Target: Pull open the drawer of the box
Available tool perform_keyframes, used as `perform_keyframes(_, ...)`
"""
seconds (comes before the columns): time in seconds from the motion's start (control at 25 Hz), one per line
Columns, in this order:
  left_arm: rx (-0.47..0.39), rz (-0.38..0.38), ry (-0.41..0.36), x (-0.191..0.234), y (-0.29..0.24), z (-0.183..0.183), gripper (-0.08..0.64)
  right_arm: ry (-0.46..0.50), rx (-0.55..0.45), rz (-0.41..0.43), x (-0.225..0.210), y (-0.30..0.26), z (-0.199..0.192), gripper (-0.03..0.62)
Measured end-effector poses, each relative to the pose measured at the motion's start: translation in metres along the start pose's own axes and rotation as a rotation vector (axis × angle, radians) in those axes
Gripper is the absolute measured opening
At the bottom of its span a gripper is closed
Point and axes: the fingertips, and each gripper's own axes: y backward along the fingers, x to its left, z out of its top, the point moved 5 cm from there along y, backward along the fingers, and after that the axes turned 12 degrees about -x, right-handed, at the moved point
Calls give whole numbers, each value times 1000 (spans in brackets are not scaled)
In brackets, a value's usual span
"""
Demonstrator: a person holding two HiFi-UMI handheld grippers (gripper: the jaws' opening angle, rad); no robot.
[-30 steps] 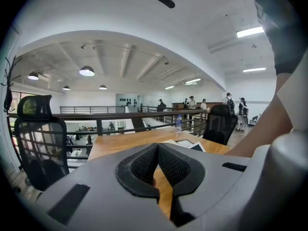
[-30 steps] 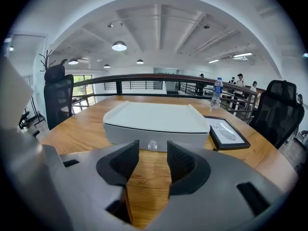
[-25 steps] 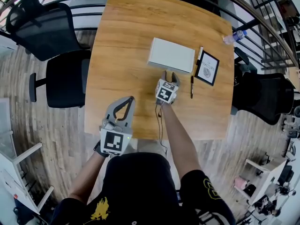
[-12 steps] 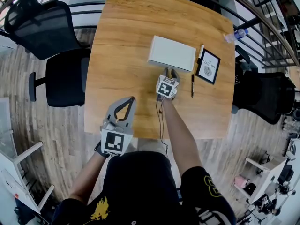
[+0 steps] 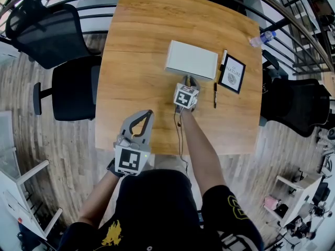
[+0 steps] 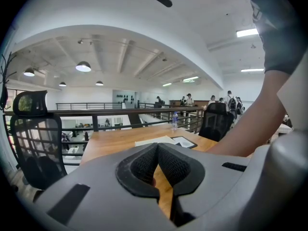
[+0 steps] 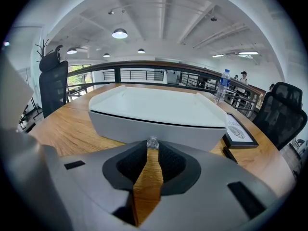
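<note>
The right gripper [image 5: 189, 80] has just been closing, its jaws now pinching the knob [image 7: 152, 142] on the white box [image 5: 191, 60]. The left gripper [image 5: 147, 113], jaws together, hangs over the table's [image 5: 136, 35] near edge.

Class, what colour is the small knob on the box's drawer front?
Colourless: the knob is clear, like glass. The right gripper view shows it best.

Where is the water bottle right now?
In the head view, the water bottle stands at the table's far right edge, beyond the framed picture.
</note>
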Motion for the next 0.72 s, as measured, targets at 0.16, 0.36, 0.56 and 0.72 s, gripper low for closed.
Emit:
perform_keyframes(0.16, -11, -2, -2, -2, 1, 3, 14, -2, 4, -10, 0, 3, -1, 67)
perform_keyframes(0.36, -6, -11, 1, -6, 7, 3, 14, -4, 16, -2, 4, 12, -7, 67)
perform_keyframes(0.56, -22, -25, -25, -12, 10, 9, 14, -4, 21, 0, 4, 25, -11, 67)
perform_keyframes(0.72, -35, -35, -18, -17, 15, 13, 14, 3, 27, 4, 6, 33, -17, 67)
